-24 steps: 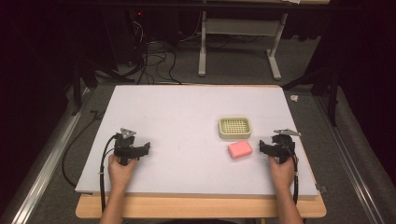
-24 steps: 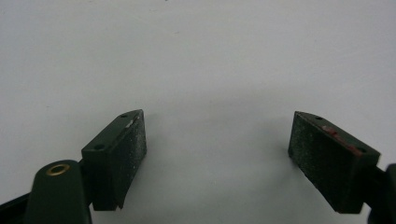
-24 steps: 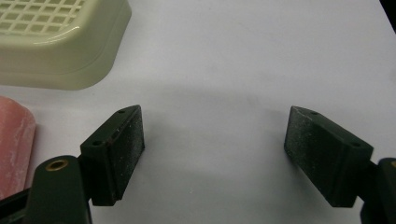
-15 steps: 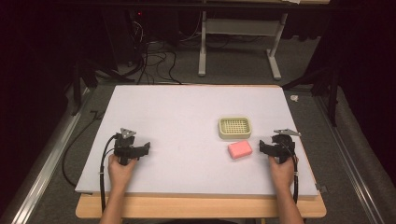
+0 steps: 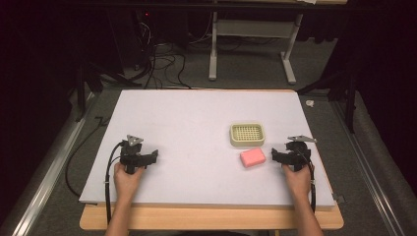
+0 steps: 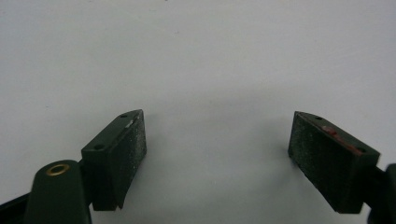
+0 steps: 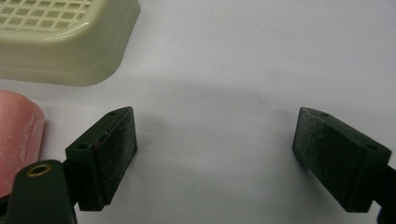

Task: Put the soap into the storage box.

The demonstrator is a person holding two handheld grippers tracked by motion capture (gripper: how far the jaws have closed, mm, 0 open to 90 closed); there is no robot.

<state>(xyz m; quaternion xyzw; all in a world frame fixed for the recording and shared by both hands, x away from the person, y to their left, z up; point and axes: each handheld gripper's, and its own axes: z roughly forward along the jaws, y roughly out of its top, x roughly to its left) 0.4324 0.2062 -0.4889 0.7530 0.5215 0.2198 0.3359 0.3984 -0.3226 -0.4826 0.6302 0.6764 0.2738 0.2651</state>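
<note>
A pink soap [image 5: 253, 158] is seen lying flat on the white table [image 5: 196, 123], just in front of a cream tray [image 5: 247, 134] with a grid top; the two are near each other but apart. The right gripper [image 5: 276, 156] is held low over the table just to the right of the soap, not touching it. In the right gripper view its jaws are spread wide with only bare table between them; the soap [image 7: 18, 135] is seen at the left edge, beside the left jaw, and the tray [image 7: 65, 39] lies beyond at the upper left. The left gripper [image 5: 153, 156] is held near the left front of the table, well apart from the soap and tray. In the left gripper view its jaws are likewise spread wide, with nothing between them but the table [image 6: 210, 60]. Each gripper is held in a hand, and a black cable [image 5: 108, 172] is seen trailing from the left one.
</note>
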